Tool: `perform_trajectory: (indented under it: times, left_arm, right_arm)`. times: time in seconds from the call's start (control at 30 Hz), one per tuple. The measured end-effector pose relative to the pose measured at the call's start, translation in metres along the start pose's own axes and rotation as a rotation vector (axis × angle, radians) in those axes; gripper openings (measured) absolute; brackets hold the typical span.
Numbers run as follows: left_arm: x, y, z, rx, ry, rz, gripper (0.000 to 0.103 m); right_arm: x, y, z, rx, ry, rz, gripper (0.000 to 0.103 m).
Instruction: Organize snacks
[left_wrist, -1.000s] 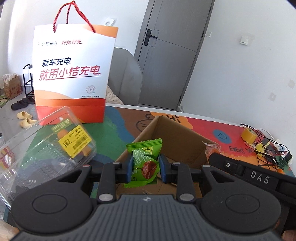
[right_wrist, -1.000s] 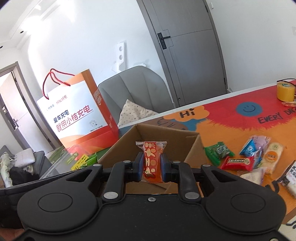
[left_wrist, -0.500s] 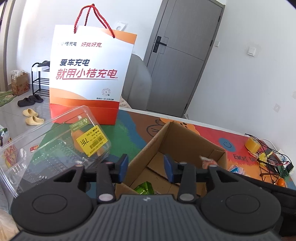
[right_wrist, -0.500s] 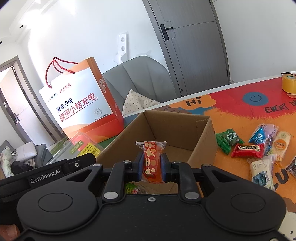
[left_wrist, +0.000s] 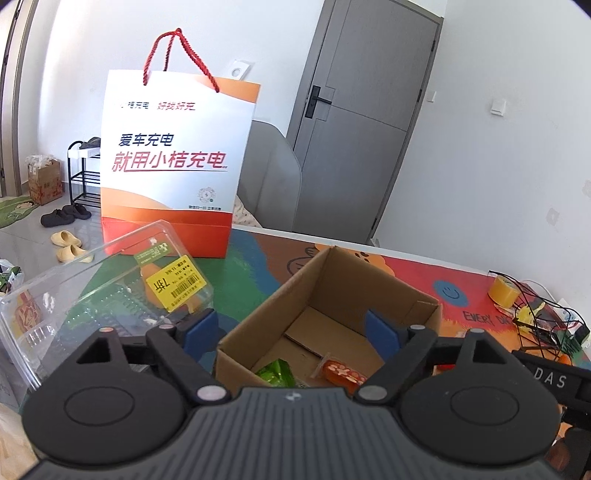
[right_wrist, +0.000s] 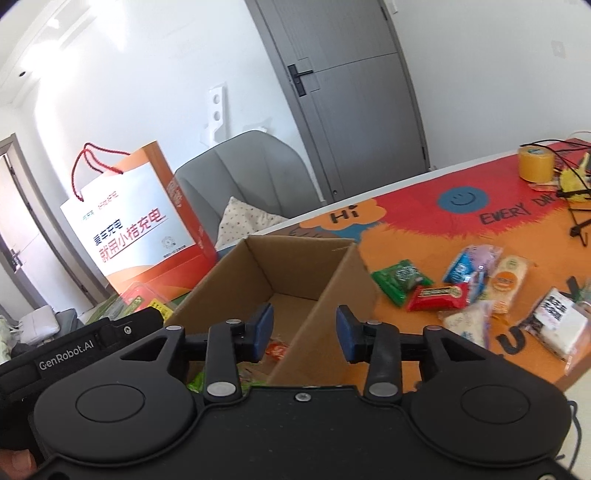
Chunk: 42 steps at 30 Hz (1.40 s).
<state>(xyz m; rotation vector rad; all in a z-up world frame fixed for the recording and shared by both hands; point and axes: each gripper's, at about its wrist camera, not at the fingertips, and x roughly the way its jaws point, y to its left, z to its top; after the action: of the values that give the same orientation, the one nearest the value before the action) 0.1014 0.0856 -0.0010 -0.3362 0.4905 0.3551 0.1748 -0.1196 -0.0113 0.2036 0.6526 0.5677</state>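
An open cardboard box (left_wrist: 424, 314) stands on the colourful table mat; it also shows in the right wrist view (right_wrist: 258, 273). Inside lie a green snack packet (left_wrist: 277, 373) and an orange snack packet (left_wrist: 341, 373); the orange one also shows in the right wrist view (right_wrist: 276, 349). My left gripper (left_wrist: 291, 332) is open and empty above the box's near edge. My right gripper (right_wrist: 304, 332) is open and empty above the box's right wall. Several loose snack packets (right_wrist: 436, 295) lie on the mat to the right of the box.
An orange and white paper bag (left_wrist: 173, 166) stands behind the box on the left. A clear plastic clamshell (left_wrist: 92, 295) lies left of the box. A yellow tape roll (right_wrist: 535, 164) and black wires (left_wrist: 535, 314) sit at the far right. A grey chair (right_wrist: 251, 177) stands behind the table.
Both grippers opened. The green packet dropped from the left gripper into the box first, then the orange packet dropped from the right gripper. Both grippers have risen slightly.
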Motion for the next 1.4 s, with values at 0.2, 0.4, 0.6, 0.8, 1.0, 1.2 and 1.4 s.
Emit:
perform_trajectory:
  times: [0.2, 0.4, 0.6, 0.8, 1.0, 1.2, 1.4]
  left_arm:
    - [-0.003, -0.020, -0.008, 0.034, 0.007, -0.037, 0.089]
    - [-0.003, -0.041, -0.018, 0.074, 0.022, -0.059, 0.093]
    - [-0.003, -0.067, -0.026, 0.115, 0.026, -0.089, 0.094]
    - [-0.006, -0.091, -0.031, 0.140, 0.025, -0.134, 0.094]
    - [-0.007, -0.113, -0.035, 0.162, 0.014, -0.158, 0.094]
    - [-0.005, -0.135, -0.042, 0.196, 0.026, -0.186, 0.094]
    - [0.002, -0.151, -0.050, 0.207, 0.051, -0.200, 0.094]
  right_arm:
    - [-0.013, -0.024, -0.007, 0.038, -0.004, -0.051, 0.049]
    - [-0.029, -0.045, -0.013, 0.065, -0.021, -0.104, 0.062]
    - [-0.045, -0.072, -0.017, 0.108, -0.041, -0.145, 0.078]
    - [-0.058, -0.093, -0.020, 0.125, -0.055, -0.192, 0.088]
    - [-0.070, -0.116, -0.021, 0.145, -0.071, -0.222, 0.091]
    - [-0.076, -0.139, -0.024, 0.173, -0.075, -0.236, 0.091]
    - [-0.076, -0.160, -0.026, 0.190, -0.074, -0.257, 0.091]
